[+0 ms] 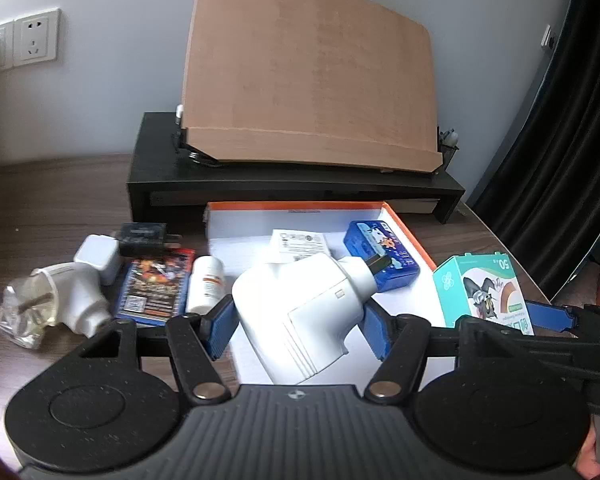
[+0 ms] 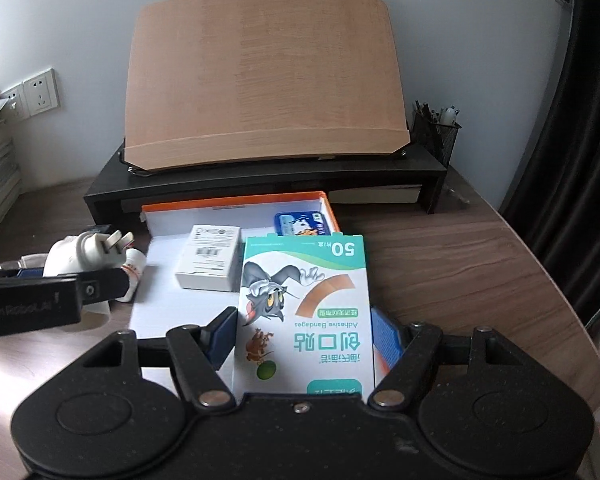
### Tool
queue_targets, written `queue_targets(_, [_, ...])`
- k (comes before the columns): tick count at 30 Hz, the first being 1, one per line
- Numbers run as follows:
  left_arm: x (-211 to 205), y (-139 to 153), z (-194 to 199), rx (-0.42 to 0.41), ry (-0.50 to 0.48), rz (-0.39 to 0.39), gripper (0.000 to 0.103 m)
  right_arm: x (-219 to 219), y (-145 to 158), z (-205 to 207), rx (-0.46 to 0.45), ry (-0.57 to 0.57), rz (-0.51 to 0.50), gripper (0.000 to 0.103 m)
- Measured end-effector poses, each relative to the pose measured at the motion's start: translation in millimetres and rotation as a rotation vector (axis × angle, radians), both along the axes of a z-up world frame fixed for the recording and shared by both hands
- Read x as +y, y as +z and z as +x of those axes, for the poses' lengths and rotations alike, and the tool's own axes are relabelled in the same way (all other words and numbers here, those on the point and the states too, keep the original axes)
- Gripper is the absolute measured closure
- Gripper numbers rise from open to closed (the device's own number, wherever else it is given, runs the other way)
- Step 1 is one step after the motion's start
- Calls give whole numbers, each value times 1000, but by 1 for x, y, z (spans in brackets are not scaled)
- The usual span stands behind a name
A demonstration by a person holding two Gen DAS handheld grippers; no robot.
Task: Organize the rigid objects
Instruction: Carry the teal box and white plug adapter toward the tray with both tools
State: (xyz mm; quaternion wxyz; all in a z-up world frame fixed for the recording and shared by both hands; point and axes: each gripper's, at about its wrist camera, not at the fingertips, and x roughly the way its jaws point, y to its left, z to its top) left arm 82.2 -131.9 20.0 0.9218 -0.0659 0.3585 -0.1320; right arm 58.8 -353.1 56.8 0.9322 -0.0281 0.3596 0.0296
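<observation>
Low in the frame, the left gripper [image 1: 298, 326] clamps a white plug adapter [image 1: 300, 312] over the orange-rimmed box [image 1: 404, 226]; the right gripper [image 2: 304, 338] grips the bandage box [image 2: 306, 308], seemingly just above it.

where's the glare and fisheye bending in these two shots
Left wrist view: glare washes out the tray floor around the held white plug-in device, and the wooden book stand bows; distant objects look soft. Right wrist view: even light, the bandage box print reads sharp, and the desk edge curves toward the dark corners.
</observation>
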Motion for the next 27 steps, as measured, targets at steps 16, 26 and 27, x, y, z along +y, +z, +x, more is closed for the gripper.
queue_targets(16, [-43,-6,8,31,96,60,37,-27,-4,24,5,125,2,20])
queue_targets(26, [-61,-9,2,22,142,81,37,-39,-5,29,-11,181,14,20])
queue_targets(27, [-63,-9,2,20,146,85,37,-40,-6,29,-14,185,15,20])
